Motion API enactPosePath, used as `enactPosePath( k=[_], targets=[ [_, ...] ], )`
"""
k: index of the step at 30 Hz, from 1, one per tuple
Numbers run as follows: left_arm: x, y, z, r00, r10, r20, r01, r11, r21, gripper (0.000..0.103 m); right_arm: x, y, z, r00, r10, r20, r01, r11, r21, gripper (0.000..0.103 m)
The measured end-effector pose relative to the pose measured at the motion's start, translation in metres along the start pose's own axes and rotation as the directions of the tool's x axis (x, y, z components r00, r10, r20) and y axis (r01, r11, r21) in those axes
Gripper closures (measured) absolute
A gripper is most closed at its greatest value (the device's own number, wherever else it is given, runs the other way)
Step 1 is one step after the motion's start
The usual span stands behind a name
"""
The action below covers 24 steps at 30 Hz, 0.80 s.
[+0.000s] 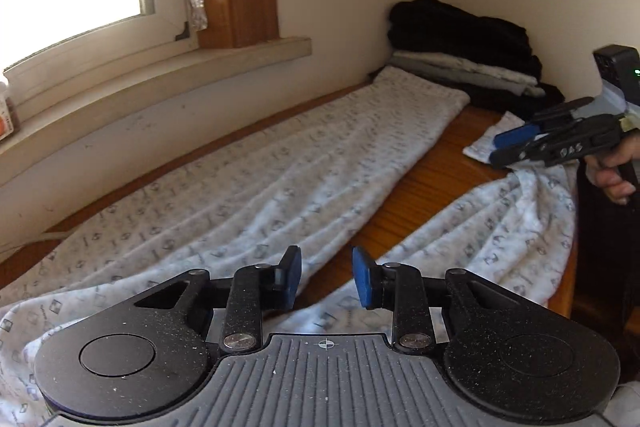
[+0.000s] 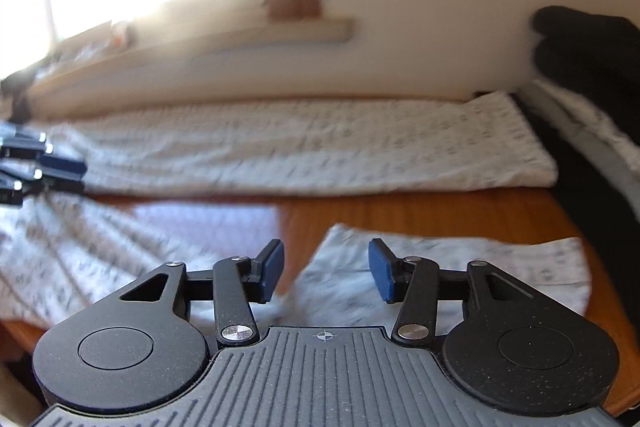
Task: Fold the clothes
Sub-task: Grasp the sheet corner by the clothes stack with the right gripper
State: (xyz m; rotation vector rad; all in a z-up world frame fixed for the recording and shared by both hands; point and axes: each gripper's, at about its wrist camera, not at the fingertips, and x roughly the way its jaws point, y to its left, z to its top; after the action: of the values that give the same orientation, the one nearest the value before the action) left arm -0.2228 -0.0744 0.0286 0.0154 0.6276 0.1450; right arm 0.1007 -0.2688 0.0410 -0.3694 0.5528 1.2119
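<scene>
Two hand-held grippers over patterned white pyjama trousers [image 1: 248, 187] on wooden worktop [image 1: 432, 187]: left hand-held gripper [image 1: 326, 277] released, empty; right hand-held gripper [image 2: 326, 271] released above trouser cuff [image 2: 500, 263].

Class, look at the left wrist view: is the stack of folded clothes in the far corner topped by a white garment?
No: the folded stack in the corner has a black garment on top, with pale grey-white pieces beneath it.
</scene>
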Motion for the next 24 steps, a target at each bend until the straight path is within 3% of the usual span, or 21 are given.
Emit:
enactPosePath(
  k=[2,4,5,8,13,17,24],
  targets=[
    [-0.002,-0.005,-0.002,1.000,-0.004,-0.004,0.004,1.000,0.021,0.065,0.002,0.007,-0.001,1.000,-0.016,-0.015,0.016,1.000,-0.022,0.060],
    [-0.006,-0.008,-0.005,1.000,-0.010,-0.004,0.010,0.999,0.038,0.056,-0.003,0.001,-0.002,1.000,-0.011,-0.008,0.011,1.000,-0.002,0.098],
    [-0.009,-0.008,-0.007,1.000,-0.016,-0.005,0.016,0.999,0.042,0.056,-0.007,-0.003,-0.002,1.000,-0.010,-0.001,0.010,1.000,0.015,0.101],
    [-0.014,-0.009,-0.011,1.000,-0.027,-0.005,0.028,0.999,0.044,0.056,-0.026,-0.018,-0.002,0.995,-0.063,0.073,0.058,0.996,0.062,0.101],
    [-0.016,-0.009,-0.021,0.998,-0.051,-0.028,0.053,0.996,0.074,0.046,-0.060,-0.040,-0.001,0.979,-0.132,0.155,0.110,0.984,0.140,0.101],
    [-0.016,-0.009,-0.025,0.998,-0.054,-0.044,0.058,0.994,0.097,0.042,-0.064,-0.047,0.000,0.969,-0.191,0.158,0.169,0.975,0.142,0.101],
    [-0.018,0.004,-0.029,0.997,-0.036,-0.061,0.043,0.993,0.109,0.037,-0.040,-0.054,-0.008,0.947,-0.313,0.072,0.307,0.948,0.088,0.101]
  ],
)
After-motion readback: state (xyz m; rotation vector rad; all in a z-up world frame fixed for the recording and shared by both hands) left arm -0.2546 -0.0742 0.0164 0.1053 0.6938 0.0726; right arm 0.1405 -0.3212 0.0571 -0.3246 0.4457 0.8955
